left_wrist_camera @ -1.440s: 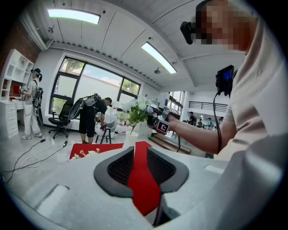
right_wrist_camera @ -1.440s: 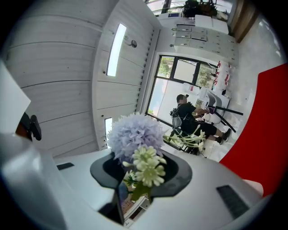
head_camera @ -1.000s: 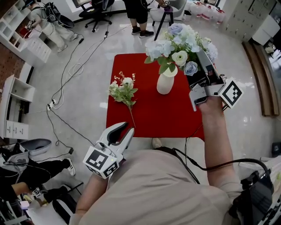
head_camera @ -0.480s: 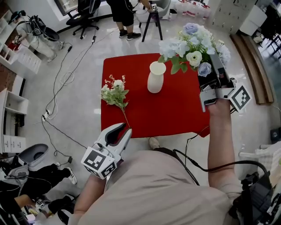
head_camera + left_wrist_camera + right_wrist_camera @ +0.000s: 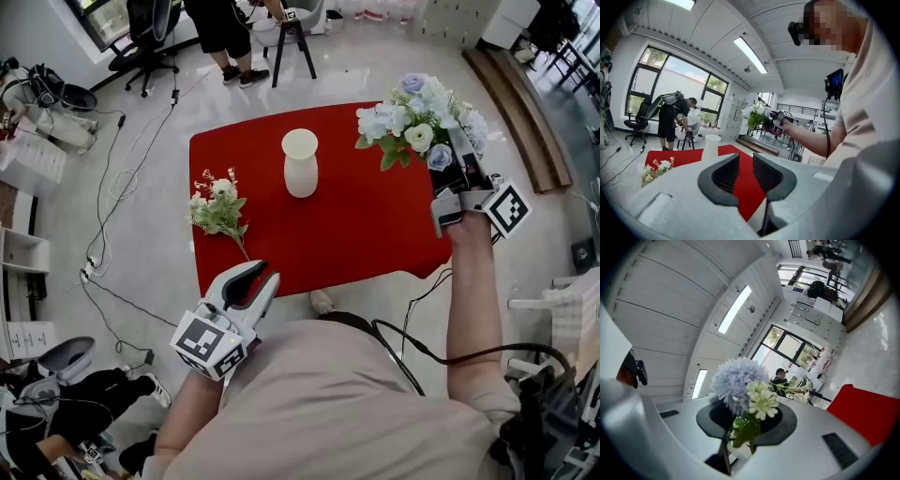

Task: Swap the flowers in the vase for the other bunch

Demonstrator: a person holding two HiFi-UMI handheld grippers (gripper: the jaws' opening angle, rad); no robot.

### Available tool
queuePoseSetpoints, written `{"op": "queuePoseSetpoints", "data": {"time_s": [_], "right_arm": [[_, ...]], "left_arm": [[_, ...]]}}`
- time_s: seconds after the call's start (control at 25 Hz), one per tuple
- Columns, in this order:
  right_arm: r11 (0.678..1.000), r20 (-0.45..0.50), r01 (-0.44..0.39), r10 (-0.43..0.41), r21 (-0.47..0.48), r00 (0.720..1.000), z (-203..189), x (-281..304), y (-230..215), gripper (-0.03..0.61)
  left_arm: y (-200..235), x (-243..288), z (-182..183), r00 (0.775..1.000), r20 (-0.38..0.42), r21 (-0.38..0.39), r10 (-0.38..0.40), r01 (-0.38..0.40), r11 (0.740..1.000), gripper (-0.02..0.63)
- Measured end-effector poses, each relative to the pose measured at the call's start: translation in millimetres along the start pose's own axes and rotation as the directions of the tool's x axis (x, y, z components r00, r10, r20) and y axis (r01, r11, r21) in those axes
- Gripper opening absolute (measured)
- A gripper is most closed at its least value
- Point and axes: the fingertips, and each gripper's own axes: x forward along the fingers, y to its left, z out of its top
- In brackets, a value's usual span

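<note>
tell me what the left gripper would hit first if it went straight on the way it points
Probably the red table top, which shows between its open fingers; the white vase stands left of that line.

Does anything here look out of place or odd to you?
Nothing is spilled or broken. The white vase stands upright but empty on the red table; the big pale bouquet is in the right hand-held gripper, whose jaws have just been closing on its stems. A small bunch lies flat at the table's left edge.
</note>
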Motion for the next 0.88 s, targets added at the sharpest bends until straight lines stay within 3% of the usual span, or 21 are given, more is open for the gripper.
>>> {"op": "queuePoseSetpoints", "data": {"time_s": [0.56, 0.88], "right_arm": [[0.987, -0.094, 0.149, -0.155, -0.065, 0.983, -8.6, -20.5, -93.8, 0.107], [0.953, -0.175, 0.260, -0.286, -0.156, 0.942, -48.6, -35.1, -156.9, 0.106]], "left_arm": [[-9.5, 59.6, 15.8, 0.999, -0.026, -0.005, -0.040, 0.040, 0.999, 0.074], [-11.2, 83.1, 22.0, 0.999, -0.042, -0.007, -0.031, 0.031, 1.000, 0.074]]}}
